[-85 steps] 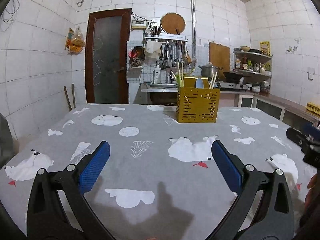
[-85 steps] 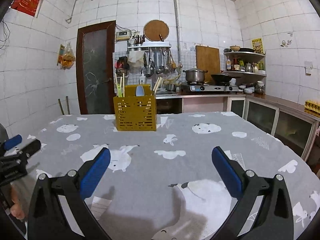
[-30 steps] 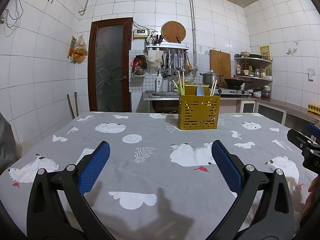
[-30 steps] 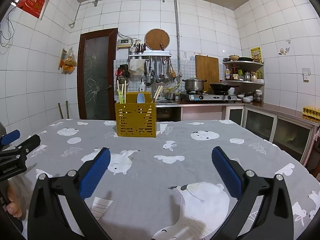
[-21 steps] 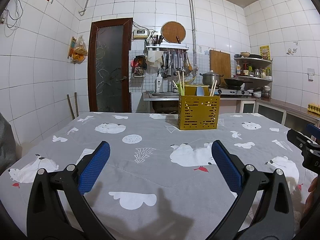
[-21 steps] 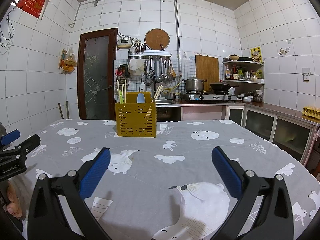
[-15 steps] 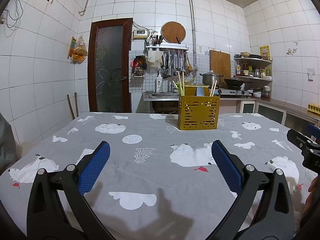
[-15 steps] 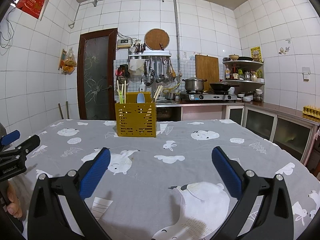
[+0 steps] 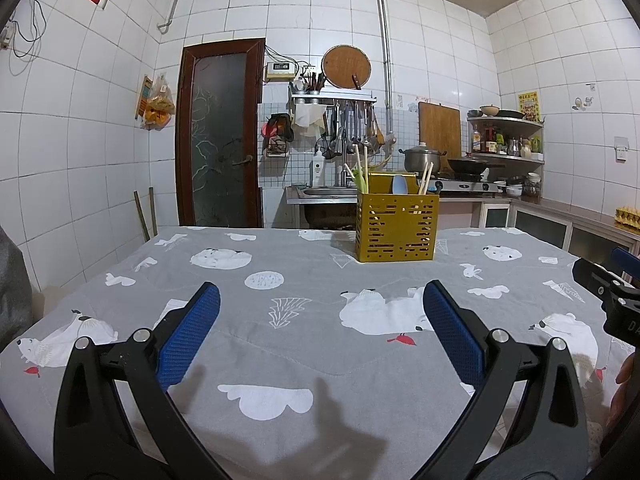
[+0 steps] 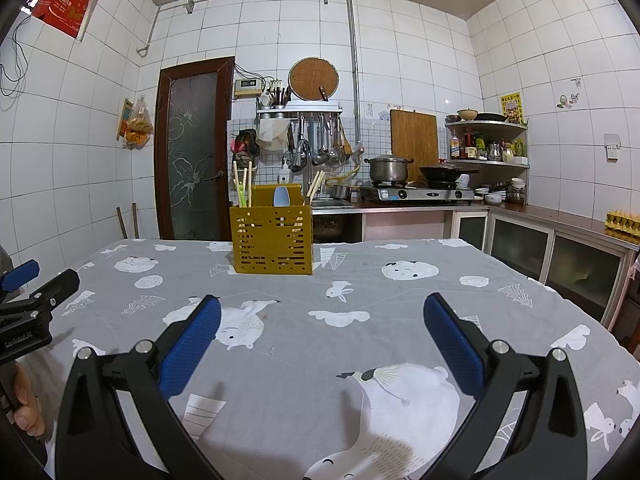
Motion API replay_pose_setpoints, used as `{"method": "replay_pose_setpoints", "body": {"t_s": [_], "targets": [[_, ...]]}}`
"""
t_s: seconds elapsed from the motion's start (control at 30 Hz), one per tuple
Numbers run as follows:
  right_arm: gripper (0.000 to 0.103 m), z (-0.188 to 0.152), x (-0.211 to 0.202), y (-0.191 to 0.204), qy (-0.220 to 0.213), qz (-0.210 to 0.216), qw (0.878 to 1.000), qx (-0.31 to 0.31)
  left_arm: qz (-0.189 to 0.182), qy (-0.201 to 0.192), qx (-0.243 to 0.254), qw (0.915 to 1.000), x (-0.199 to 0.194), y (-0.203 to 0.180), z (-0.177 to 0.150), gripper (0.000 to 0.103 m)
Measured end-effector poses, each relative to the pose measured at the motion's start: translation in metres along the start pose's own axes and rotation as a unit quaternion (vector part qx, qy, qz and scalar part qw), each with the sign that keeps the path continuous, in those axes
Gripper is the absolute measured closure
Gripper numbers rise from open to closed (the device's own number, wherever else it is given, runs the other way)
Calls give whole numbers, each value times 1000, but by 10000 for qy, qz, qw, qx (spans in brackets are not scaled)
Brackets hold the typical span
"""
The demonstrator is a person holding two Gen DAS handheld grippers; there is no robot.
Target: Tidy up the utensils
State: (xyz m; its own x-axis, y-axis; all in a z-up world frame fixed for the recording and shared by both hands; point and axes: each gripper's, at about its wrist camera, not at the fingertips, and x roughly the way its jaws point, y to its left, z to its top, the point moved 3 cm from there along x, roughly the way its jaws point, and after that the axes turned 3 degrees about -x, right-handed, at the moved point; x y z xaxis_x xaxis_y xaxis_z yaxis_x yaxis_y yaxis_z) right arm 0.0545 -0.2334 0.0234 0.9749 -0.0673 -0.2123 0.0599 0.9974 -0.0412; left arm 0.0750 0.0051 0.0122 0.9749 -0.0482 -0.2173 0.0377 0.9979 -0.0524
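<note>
- One left gripper (image 9: 320,304) hovers above the grey printed tablecloth (image 9: 296,344), its two blue pads (image 9: 188,332) spread wide apart with nothing between them.
- One right gripper (image 10: 322,306) hovers likewise, its two blue pads (image 10: 452,344) spread wide and holding nothing.
- One yellow slotted utensil holder (image 9: 396,226) stands upright on the cloth, well ahead of the left gripper and a little to its right; in the right wrist view the holder (image 10: 272,238) sits well ahead and slightly to the left.
- Inside the holder: pale green chopsticks (image 10: 242,188) stick up at the left end, I count about three; one light blue spoon (image 10: 281,196) shows in the middle; two wooden chopsticks (image 10: 316,186) lean at the right end.
- Each gripper appears at the edge of the other's view: the right one (image 9: 608,292) far to the left gripper's right, the left one (image 10: 32,292) far to the right gripper's left.
- Beyond the table, one steel pot (image 10: 390,168) and one dark wok (image 10: 446,172) sit on one stove (image 10: 416,192).
</note>
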Motion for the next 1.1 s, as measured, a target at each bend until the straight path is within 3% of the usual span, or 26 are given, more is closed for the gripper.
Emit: {"method": "replay_pose_setpoints", "body": {"t_s": [1.1], "targets": [[4, 0, 0, 0, -7, -3, 10000, -5, -1, -20, 10, 10000, -2, -1, 0, 5]]}}
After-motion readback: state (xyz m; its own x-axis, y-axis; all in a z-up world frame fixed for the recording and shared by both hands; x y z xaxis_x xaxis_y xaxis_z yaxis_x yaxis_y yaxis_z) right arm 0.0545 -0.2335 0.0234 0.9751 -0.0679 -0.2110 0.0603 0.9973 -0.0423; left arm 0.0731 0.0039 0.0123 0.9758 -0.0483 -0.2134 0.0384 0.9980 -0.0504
